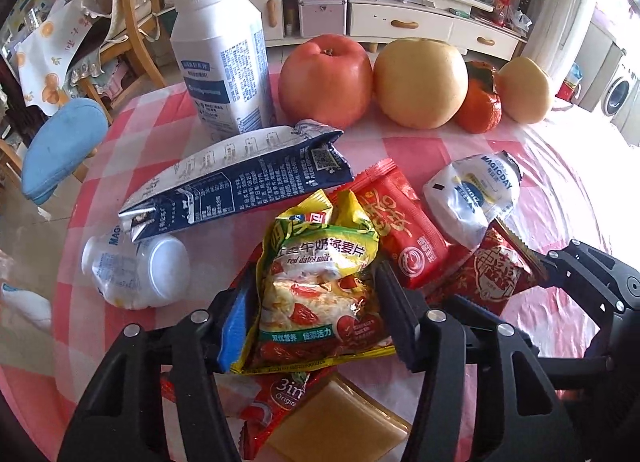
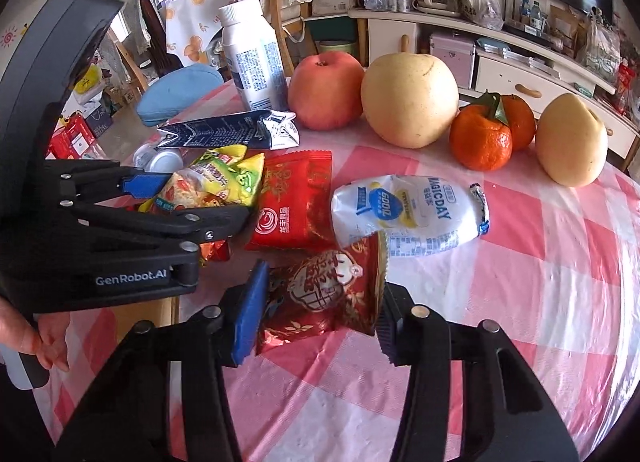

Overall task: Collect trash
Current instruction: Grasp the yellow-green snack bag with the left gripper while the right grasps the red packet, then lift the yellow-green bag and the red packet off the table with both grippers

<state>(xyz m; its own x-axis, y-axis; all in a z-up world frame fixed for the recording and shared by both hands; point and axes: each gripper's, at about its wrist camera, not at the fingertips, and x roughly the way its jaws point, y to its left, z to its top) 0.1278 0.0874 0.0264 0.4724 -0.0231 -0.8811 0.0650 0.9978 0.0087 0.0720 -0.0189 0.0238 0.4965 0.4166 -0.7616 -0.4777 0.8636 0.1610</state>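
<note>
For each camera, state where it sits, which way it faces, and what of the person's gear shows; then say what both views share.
Left wrist: on the left gripper, looking forward over the yellow oat packet between its fingers; the right gripper's side shows.
Right wrist: on the right gripper, facing the red wrapper; the left gripper and a hand show.
Shared: the apple, flattened carton, crushed MAGICDAY bottle.

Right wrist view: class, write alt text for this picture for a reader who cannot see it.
The right gripper straddles a crumpled dark red foil snack packet on a pink-and-white checked tablecloth; at left, the left gripper straddles a yellow-green cereal packet. Behind lie a crushed white plastic bottle, a bright red wrapper and a row of fruit.
</note>
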